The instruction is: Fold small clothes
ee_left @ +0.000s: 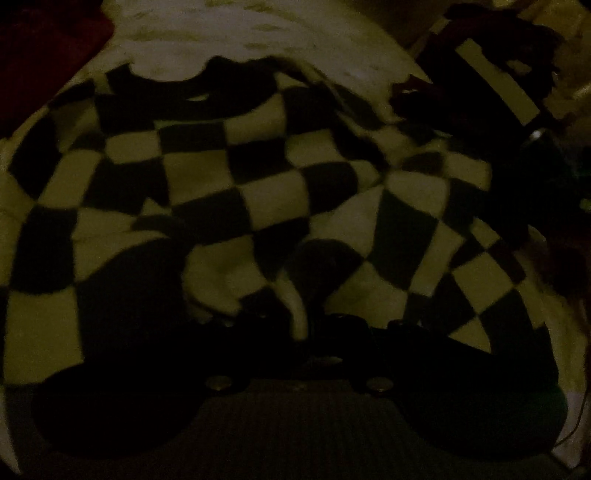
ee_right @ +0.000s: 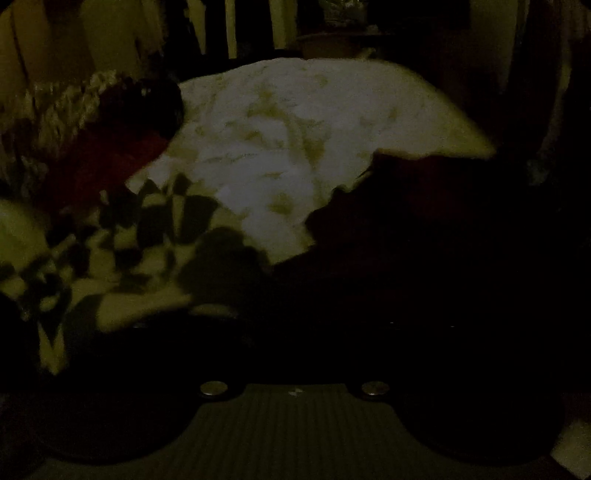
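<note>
A small black-and-white checkered garment (ee_left: 236,173) lies spread on a pale, faintly patterned bed cover (ee_left: 236,33); its dark neckline is at the far side. My left gripper (ee_left: 306,317) is low on the garment's near edge, and a fold of checkered cloth stands between its dark fingers; it looks shut on the cloth. The other gripper (ee_left: 491,92) shows at the garment's far right corner. In the right wrist view the checkered garment (ee_right: 122,240) is at the left on the pale cover (ee_right: 303,140). My right gripper's fingers are lost in darkness.
The scene is very dim. A dark red cloth (ee_right: 424,206) lies at the right in the right wrist view. A red and woven pile (ee_right: 92,147) sits at the left. Dark furniture legs and slats (ee_right: 221,29) stand behind the bed.
</note>
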`<state>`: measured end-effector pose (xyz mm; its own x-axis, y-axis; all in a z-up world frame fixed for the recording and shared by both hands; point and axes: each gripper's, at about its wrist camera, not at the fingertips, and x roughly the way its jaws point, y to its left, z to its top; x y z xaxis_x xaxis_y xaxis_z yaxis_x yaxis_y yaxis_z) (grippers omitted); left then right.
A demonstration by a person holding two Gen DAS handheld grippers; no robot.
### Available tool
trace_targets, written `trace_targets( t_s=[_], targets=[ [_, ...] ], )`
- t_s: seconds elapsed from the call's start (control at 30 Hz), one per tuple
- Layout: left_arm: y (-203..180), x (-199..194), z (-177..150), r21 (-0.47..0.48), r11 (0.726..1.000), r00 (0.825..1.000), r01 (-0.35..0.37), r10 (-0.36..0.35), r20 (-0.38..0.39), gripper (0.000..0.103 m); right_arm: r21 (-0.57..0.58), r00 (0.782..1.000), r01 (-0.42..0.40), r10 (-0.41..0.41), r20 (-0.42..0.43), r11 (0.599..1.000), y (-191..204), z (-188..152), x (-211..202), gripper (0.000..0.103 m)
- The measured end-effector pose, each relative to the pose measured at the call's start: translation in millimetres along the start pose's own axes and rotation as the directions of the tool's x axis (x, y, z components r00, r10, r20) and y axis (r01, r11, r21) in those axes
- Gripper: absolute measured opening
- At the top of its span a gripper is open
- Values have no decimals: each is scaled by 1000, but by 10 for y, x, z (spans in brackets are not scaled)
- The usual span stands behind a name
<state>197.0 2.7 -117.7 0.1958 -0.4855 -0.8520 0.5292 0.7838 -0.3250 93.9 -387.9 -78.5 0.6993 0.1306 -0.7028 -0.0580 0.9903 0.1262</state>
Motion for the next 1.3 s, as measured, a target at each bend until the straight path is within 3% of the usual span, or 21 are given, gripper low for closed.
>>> trace_targets(
  t_s=[0.13, 0.17, 0.23, 0.27, 0.33, 0.4, 0.43, 0.5, 0.57, 0.6, 0.67, 0.7, 0.73, 0.77, 0.83, 0.93, 1.07, 1.1, 1.2, 1.27, 1.3],
  targets=[
    [-60, 0, -78, 41, 999, 1000, 16, -16, 10, 8, -128, 994, 106, -108, -11, 986, 155, 269, -395, 101],
    [-97, 30, -101, 46, 999, 1000, 19, -20, 13, 8, -131, 991, 135, -132, 35, 982, 190, 352, -494, 101],
    [-131, 57, -113, 56, 998, 999, 23, -24, 21, 8, -108, 986, 115, -100, 136, 988, 251, 500, -553, 102],
    [-130, 64, -122, 53, 998, 999, 25, -27, 24, 8, -119, 990, 34, -18, 138, 992, 348, 603, -477, 102],
    [-111, 62, -136, 44, 998, 999, 34, -36, 28, 8, -131, 993, -103, 110, 52, 986, 570, 725, -125, 96],
    [-93, 61, -135, 39, 998, 999, 40, -41, 34, 8, -108, 983, -185, 183, -27, 977, 852, 747, 294, 90],
    [-88, 59, -138, 37, 998, 998, 43, -44, 35, 8, -114, 982, -185, 181, -44, 976, 975, 732, 441, 85],
    [-82, 60, -137, 40, 998, 998, 46, -47, 36, 8, -181, 993, -95, 81, -83, 979, 1261, 658, 764, 83],
    [-80, 51, -142, 44, 998, 998, 47, -49, 42, 8, -254, 992, 14, -46, -120, 967, 1440, 553, 1088, 74],
    [-74, 50, -144, 46, 998, 997, 51, -54, 47, 8, -268, 988, 28, -67, -139, 963, 1452, 514, 1163, 66],
    [-62, 50, -146, 47, 997, 997, 57, -59, 55, 9, -325, 975, 101, -158, -154, 940, 1435, 462, 1283, 45],
    [-58, 55, -147, 46, 997, 997, 58, -61, 57, 9, -339, 972, 126, -184, -145, 932, 1388, 457, 1273, 27],
    [-53, 63, -146, 46, 997, 996, 58, -61, 60, 9, -339, 974, 127, -182, -137, 932, 1325, 469, 1235, 20],
    [-55, 63, -147, 46, 997, 996, 56, -59, 64, 9, -324, 977, 122, -171, -128, 938, 1249, 501, 1186, 14],
    [-60, 67, -140, 48, 997, 996, 54, -58, 73, 9, -249, 985, 114, -143, -101, 962, 1037, 632, 1076, 12],
    [-57, 25, -90, 49, 998, 995, 51, -55, 87, 9, -39, 995, 88, -90, -36, 995, 575, 967, 868, 11],
    [16, -113, 172, 28, 1000, 992, 3, -7, 123, 9, 252, 1000, 21, -21, -1, 968, -170, 1298, 854, 6],
    [50, -151, 281, 14, 1000, 990, -16, 14, 139, 9, 287, 1000, 23, -25, 3, 958, -265, 1324, 891, 0],
    [160, -267, 596, -47, 996, 979, -72, 80, 187, 9, 287, 994, 99, -106, 10, 953, -474, 1377, 1046, 0],
    [188, -277, 751, -50, 989, 972, -137, 144, 187, 9, 302, 995, 95, -97, -6, 949, -539, 1348, 1146, 1],
    [196, -251, 794, -53, 988, 973, -148, 155, 174, 9, 302, 998, 60, -60, -8, 952, -512, 1320, 1182, 13]
  ],
)
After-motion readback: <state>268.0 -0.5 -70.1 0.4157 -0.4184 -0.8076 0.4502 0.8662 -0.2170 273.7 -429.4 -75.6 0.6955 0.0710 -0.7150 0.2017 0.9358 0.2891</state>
